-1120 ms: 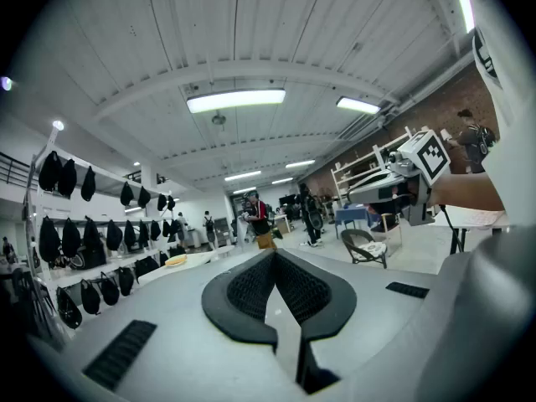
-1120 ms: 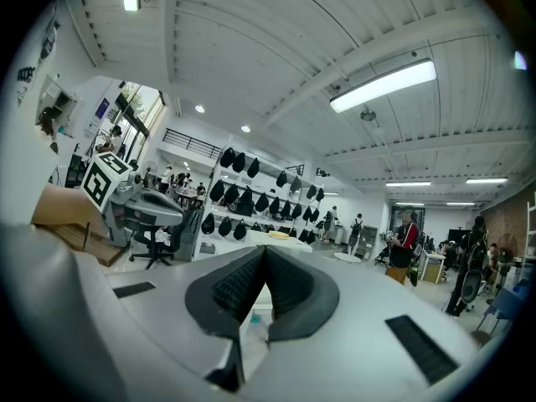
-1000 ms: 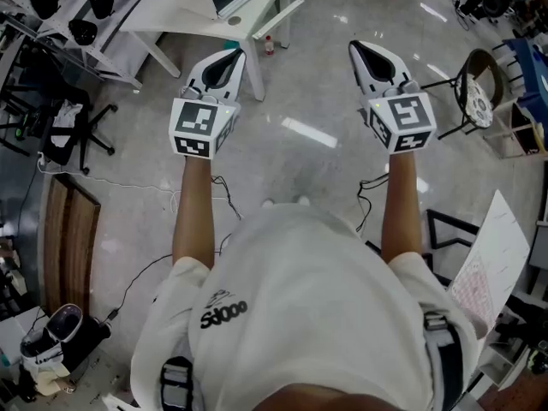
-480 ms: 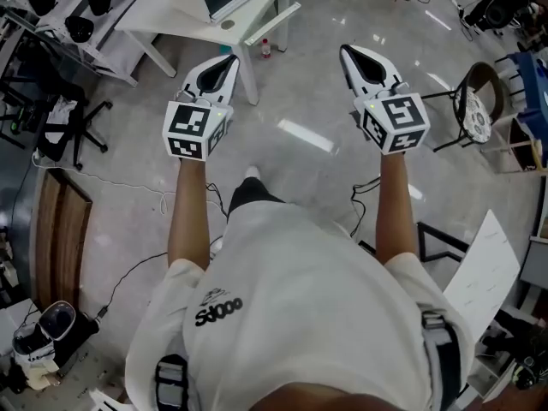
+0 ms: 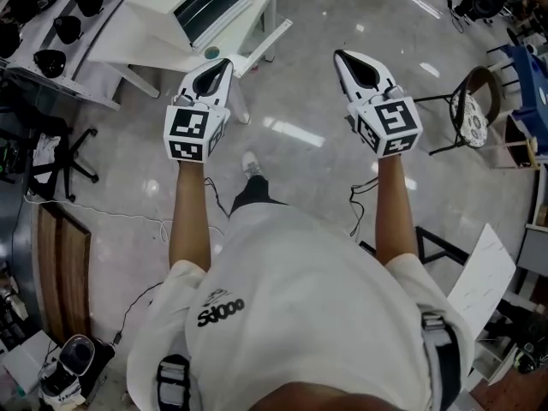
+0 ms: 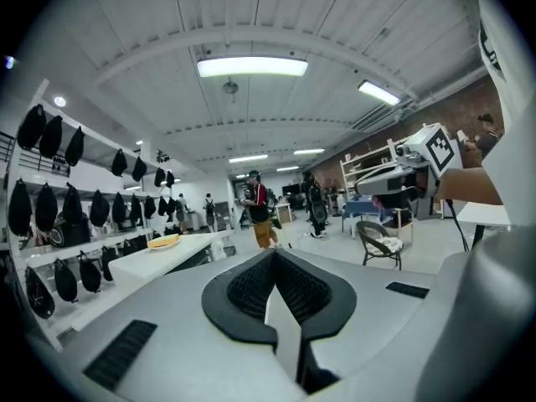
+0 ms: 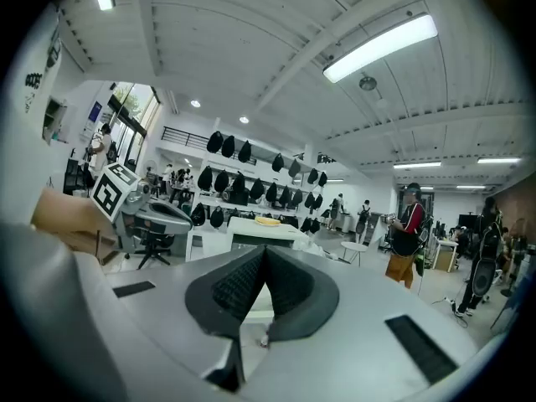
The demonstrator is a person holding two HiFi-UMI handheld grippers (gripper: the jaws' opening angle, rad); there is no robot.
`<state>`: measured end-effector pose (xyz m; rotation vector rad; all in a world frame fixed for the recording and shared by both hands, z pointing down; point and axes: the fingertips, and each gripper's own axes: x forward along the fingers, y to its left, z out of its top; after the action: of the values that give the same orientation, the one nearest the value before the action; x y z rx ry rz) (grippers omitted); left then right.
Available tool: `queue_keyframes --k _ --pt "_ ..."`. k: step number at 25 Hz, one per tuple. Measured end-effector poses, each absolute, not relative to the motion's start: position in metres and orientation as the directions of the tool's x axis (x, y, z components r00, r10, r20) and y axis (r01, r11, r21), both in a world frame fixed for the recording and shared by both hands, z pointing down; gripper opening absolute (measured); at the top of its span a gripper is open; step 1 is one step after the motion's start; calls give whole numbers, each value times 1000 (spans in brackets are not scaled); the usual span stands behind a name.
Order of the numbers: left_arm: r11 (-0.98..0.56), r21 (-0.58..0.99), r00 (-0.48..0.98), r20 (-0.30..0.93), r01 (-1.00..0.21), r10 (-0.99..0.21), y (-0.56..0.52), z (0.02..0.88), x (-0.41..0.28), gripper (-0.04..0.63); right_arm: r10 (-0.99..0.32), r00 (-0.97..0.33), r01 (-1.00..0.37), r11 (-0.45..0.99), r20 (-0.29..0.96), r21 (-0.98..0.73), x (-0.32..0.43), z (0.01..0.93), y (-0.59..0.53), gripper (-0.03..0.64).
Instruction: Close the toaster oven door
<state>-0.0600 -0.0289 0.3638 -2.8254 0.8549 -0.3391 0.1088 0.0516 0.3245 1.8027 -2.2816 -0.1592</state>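
Toaster oven (image 5: 204, 5) sits on white table (image 5: 120, 45), ahead and slightly left of left gripper (image 5: 224, 62), near but not touching. Right gripper (image 5: 341, 56) is farther off, with the oven well ahead-left of it, so left looks the nearer one. Both grippers have jaws pressed together, nothing between. Oven's long side runs diagonal to the left gripper's pointing line. Door position too small to tell.

Open-plan lab hall: white worktables (image 5: 128, 39), wall racks of black gear (image 7: 243, 151) (cables (image 5: 353, 199) across polished floor (image 5: 300, 67)).
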Motion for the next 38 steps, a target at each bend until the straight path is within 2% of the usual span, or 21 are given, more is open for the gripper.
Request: queue_keyframes --k 9,17,21,25,32,38 --pt "-842 -224 828 182 -490 -531 -171 353 -24 18 -971 -200 -957 223 133 186 140 316 -87 9" --pt "-866 -170 828 255 -470 -500 -243 390 -20 18 -951 -150 -959 207 271 194 156 385 -172 11" --pt "-858 -124 811 283 -498 -512 -260 410 -6 18 -926 -136 -963 207 352 172 186 429 -192 12" --pt "-836 -95 782 308 -540 -541 -271 434 16 18 -879 -191 -955 269 436 124 221 478 -215 49" --pt "-735 -65 681 328 -676 -655 -293 459 32 18 -795 -349 -899 433 497 61 247 541 -276 86" --pt "-625 -40 560 402 -780 -724 -287 494 52 18 -705 -439 -830 555 557 49 282 615 -300 111"
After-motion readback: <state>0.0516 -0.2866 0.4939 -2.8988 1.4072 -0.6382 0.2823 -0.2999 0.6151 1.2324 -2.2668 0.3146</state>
